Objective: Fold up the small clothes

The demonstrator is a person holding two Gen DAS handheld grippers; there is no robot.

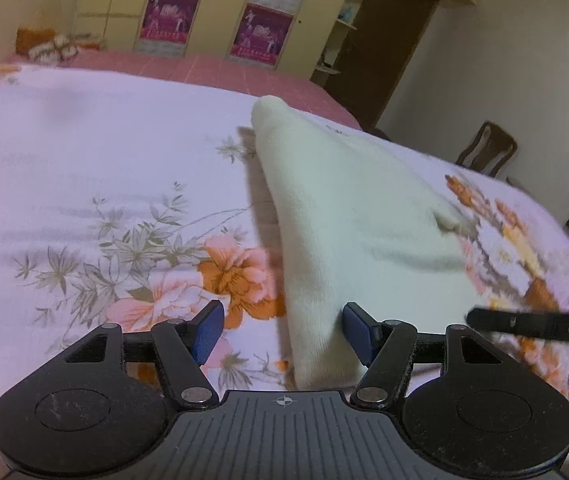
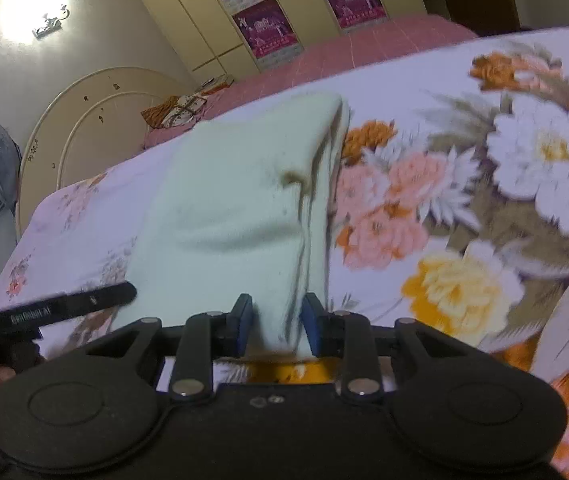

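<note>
A pale cream knitted garment (image 1: pixel 348 216) lies folded in layers on the floral bedsheet (image 1: pixel 84 168). My left gripper (image 1: pixel 282 332) is open, its blue pads on either side of the garment's near left corner, the right pad touching the cloth. In the right wrist view the same garment (image 2: pixel 236 208) stretches away from me. My right gripper (image 2: pixel 276 324) has its blue pads closed on the garment's near right edge, several layers thick. Part of the other gripper shows in the left wrist view (image 1: pixel 532 326) and in the right wrist view (image 2: pixel 60 308).
The white floral sheet (image 2: pixel 484 200) covers the near part of the bed; a pink bedspread (image 1: pixel 212 70) lies beyond. Folded patterned cloth (image 1: pixel 50 46) sits near the cream headboard (image 2: pixel 84 128). Wardrobes with purple posters (image 1: pixel 168 16) stand behind. A wooden chair (image 1: pixel 484 148) stands past the bed.
</note>
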